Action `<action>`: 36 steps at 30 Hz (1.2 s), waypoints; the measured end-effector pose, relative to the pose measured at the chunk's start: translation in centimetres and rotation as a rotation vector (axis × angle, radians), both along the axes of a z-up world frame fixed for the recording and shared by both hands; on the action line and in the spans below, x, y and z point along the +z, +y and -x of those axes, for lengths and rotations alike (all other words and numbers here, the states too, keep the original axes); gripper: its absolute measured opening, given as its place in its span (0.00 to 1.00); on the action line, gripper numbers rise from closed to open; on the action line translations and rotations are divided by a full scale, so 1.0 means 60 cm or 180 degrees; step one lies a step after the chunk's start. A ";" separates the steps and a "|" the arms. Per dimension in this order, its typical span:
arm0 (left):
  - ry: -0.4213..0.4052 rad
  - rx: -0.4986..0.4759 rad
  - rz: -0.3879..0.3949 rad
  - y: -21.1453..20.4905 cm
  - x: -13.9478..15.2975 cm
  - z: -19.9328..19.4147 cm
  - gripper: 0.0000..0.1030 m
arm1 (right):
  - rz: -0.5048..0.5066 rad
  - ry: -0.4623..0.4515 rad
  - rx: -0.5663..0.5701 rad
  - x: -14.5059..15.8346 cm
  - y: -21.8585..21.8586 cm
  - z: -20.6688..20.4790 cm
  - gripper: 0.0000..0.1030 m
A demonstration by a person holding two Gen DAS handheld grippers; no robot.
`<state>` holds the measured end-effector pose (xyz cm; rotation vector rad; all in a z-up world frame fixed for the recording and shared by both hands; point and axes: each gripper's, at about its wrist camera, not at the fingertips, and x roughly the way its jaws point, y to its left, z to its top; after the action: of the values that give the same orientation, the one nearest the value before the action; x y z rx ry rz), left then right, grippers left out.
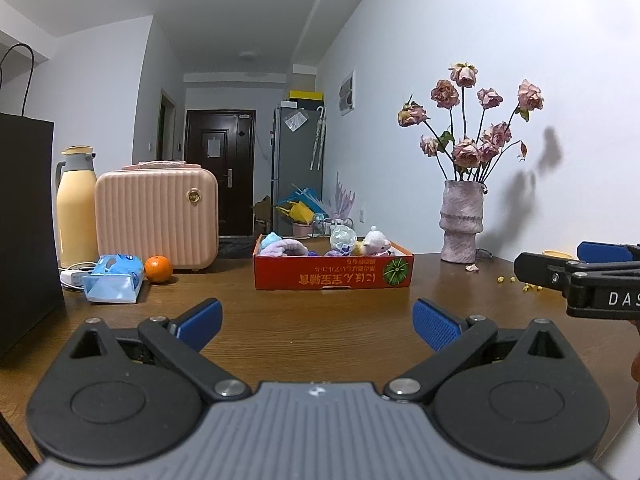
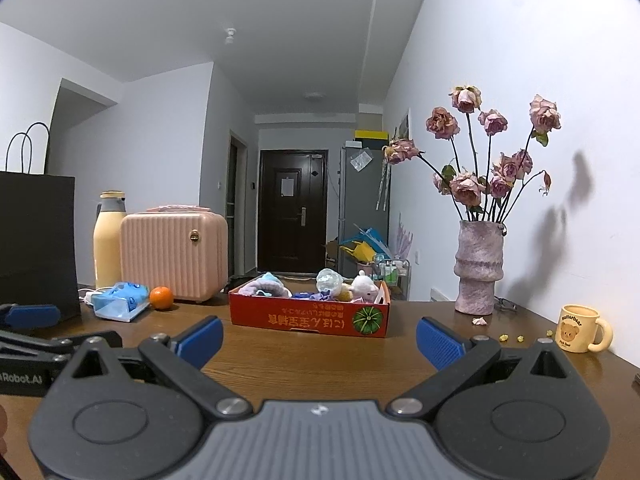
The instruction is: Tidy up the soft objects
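Crowding the red box (image 1: pixel 334 276), soft toys (image 1: pixel 376 244), mostly hidden.

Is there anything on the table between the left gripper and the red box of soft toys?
No. In the left wrist view, only bare wooden table lies between the open left gripper and the red box. The right wrist view agrees.

Glossy wood table (image 1: pixel 320 320), cardboard box (image 1: pixel 332 274)

Black paper bag (image 1: pixel 24 216) cropped at left, soft toys (image 2: pixel 312 286) half-hidden by red box (image 2: pixel 308 318) wall
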<state>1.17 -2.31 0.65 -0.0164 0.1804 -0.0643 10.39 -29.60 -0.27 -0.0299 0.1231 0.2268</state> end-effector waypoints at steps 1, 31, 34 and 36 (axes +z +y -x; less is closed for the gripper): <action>-0.0002 -0.0002 0.0004 0.000 0.000 0.000 1.00 | 0.0001 -0.0005 0.0002 0.001 0.000 0.002 1.00; -0.0027 -0.0015 0.0013 0.001 -0.001 0.005 1.00 | 0.0013 -0.0034 0.0022 0.006 0.004 0.007 1.00; -0.0026 -0.0014 0.0014 0.001 -0.001 0.005 1.00 | 0.0013 -0.0032 0.0020 0.006 0.004 0.007 1.00; -0.0028 -0.0015 0.0013 0.001 -0.001 0.005 1.00 | 0.0012 -0.0035 0.0021 0.006 0.004 0.007 1.00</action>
<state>0.87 -2.23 0.61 -0.0198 0.1715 -0.0695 9.94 -29.36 0.10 -0.0353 0.1124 0.2329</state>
